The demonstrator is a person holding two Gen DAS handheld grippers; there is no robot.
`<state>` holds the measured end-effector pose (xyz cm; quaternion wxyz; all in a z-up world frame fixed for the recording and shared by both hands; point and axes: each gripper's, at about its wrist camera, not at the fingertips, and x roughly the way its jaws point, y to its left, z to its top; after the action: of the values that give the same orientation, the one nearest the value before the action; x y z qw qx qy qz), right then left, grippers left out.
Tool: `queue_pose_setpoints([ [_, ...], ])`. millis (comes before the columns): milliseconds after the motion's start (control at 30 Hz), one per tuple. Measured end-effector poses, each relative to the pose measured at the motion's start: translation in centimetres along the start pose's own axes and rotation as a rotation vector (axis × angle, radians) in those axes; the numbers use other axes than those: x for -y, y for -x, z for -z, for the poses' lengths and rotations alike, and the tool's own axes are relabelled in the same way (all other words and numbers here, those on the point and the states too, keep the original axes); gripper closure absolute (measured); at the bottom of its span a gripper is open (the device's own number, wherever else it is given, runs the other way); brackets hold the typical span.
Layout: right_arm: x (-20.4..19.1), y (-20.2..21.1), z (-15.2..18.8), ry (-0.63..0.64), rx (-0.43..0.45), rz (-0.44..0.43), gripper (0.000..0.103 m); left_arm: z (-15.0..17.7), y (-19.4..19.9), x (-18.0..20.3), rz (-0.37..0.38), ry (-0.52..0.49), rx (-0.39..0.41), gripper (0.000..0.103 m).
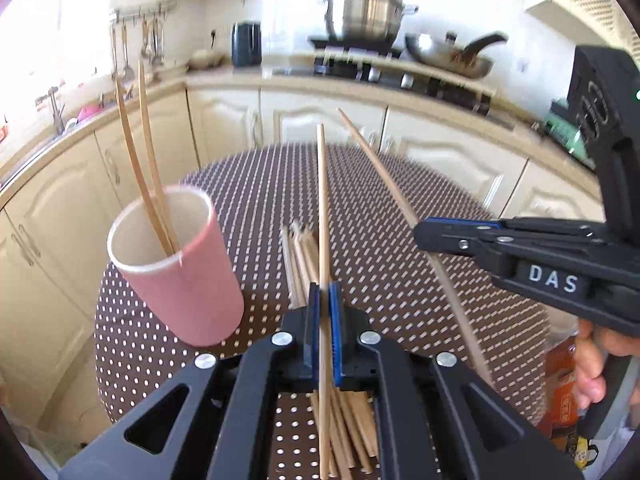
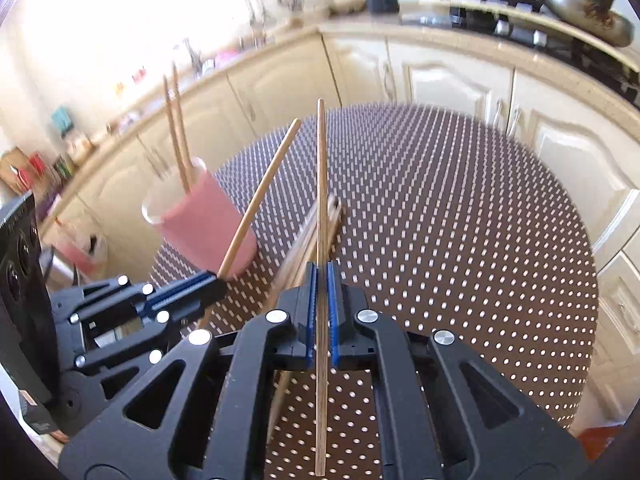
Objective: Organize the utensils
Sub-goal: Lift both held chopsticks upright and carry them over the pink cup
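Kitchen cabinets ring a dotted brown surface point(image 1: 400, 264) where loose chopsticks point(image 1: 300, 256) lie heaped beside a pink cup point(image 1: 180, 276) already holding two. Each gripper clenches one chopstick: the left gripper point(image 1: 325, 304) holds its stick point(image 1: 322, 200) pointing straight ahead, and the right gripper point(image 2: 322, 280) does likewise with its stick point(image 2: 320, 184). That cup stands forward-left of both jaws, nearer the left, so each stick likely needs tipping upright over its rim.

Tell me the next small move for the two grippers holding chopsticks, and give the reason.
Probably carry the left gripper over the pink cup and lower its chopstick in. Each gripper is shut on one chopstick, the right gripper on its own chopstick, and both are lifted above the pile. The cup already holds two chopsticks and stands nearer the left gripper.
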<state>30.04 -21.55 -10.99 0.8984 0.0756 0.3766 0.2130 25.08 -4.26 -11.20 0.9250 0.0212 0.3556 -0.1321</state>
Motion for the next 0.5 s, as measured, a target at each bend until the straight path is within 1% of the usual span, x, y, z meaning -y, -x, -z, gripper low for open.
queue_pose_setpoints([
  [100, -0.7, 2.1, -0.2, -0.003, 0.075, -0.026, 0.097, -0.4, 2.0, 0.0, 0.034, 0.008, 0.078, 0.098],
  [133, -1.1, 2.9, -0.2, 0.002, 0.101, -0.037, 0.097, -0.4, 3.0, -0.1, 0.056, 0.011, 0.105, 0.098],
  [233, -2.9, 4.8, -0.4, 0.014, 0.171, -0.062, 0.097, -1.1, 5.0, -0.1, 0.090, 0.023, 0.188, 0.098],
  [300, -3.9, 5.9, -0.9, 0.020, 0.214, -0.078, 0.097, -1.2, 6.5, -0.1, 0.100, 0.039, 0.242, 0.098],
  [433, -6.1, 6.8, -1.8, 0.031, 0.307, -0.104, 0.097, -1.8, 9.1, -1.1, 0.118, 0.071, 0.369, 0.098],
  [500, -7.0, 7.0, -2.2, 0.038, 0.353, -0.111, 0.097, -2.2, 9.9, -1.8, 0.123, 0.082, 0.420, 0.098],
])
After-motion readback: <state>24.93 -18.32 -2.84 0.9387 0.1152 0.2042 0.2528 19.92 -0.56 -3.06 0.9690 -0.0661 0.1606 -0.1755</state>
